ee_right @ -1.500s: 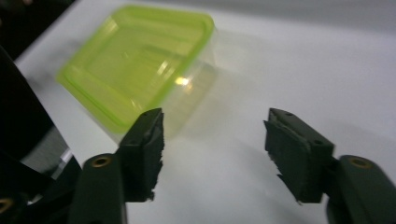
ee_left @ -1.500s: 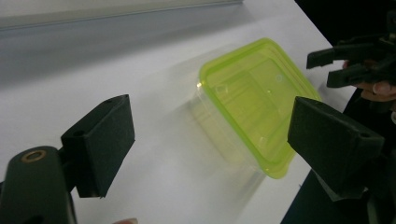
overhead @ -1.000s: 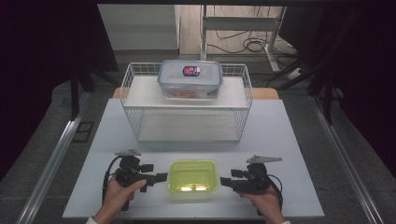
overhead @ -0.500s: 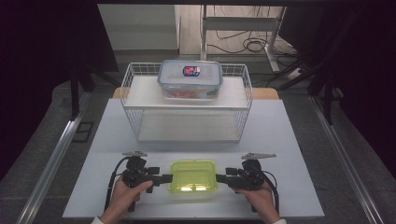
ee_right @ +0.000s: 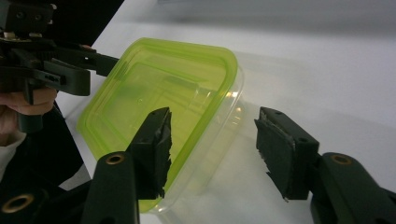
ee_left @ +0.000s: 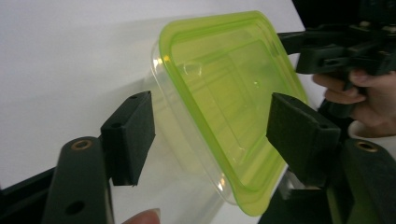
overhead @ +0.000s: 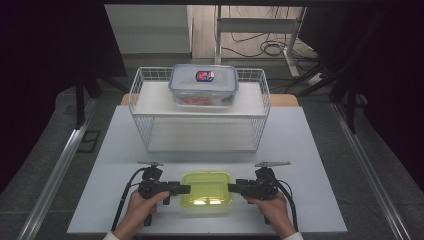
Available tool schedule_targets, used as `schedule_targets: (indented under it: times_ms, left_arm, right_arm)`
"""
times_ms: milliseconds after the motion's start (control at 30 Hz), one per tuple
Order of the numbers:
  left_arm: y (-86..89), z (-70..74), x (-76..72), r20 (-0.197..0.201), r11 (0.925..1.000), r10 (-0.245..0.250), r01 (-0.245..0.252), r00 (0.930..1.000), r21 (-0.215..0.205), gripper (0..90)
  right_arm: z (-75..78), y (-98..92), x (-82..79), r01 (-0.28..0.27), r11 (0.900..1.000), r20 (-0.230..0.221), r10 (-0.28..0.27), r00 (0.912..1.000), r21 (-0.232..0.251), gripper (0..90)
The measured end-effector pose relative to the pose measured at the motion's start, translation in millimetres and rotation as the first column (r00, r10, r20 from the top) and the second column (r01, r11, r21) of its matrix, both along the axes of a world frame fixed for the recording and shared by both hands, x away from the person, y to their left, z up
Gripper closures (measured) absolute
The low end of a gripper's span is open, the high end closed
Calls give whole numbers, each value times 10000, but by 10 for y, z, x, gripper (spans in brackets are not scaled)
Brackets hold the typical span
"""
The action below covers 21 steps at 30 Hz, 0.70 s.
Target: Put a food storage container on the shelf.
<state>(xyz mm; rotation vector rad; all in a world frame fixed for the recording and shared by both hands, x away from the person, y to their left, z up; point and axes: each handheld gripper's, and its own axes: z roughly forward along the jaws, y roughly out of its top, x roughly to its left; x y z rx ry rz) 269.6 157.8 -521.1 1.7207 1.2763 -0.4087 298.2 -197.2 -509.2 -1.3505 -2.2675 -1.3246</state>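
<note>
White table [overhead: 310, 150] up front, wire basket [overhead: 142, 100] at the back carrying a clear lidded box [overhead: 203, 85]. Near the front edge sits the green-lidded tub [overhead: 206, 189]. Left gripper [overhead: 186, 189] at its left end, right gripper [overhead: 232, 187] at its right end, both pointing inward. Both sets of jaws have just been closing, tub ends between the pads, gaps visible, no squeeze yet.
</note>
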Motion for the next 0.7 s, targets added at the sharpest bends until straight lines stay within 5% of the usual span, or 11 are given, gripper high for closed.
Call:
schedule_targets:
  times_ms: [300,433,700]
  left_arm:
    - [-9,-65,14,-250,9996,-267,265,9993,-87,498]
    - [-23,-70,5,-184,9998,-159,161,9997,87,574]
    - [-14,-24,-65,260,9997,20,-26,9997,236,693]
  right_arm:
    - [-62,50,43,-169,9984,-654,205,9976,541,583]
    - [-78,59,33,-100,9992,-805,131,9967,384,659]
    - [-48,0,-9,299,9950,-1102,-193,9937,954,743]
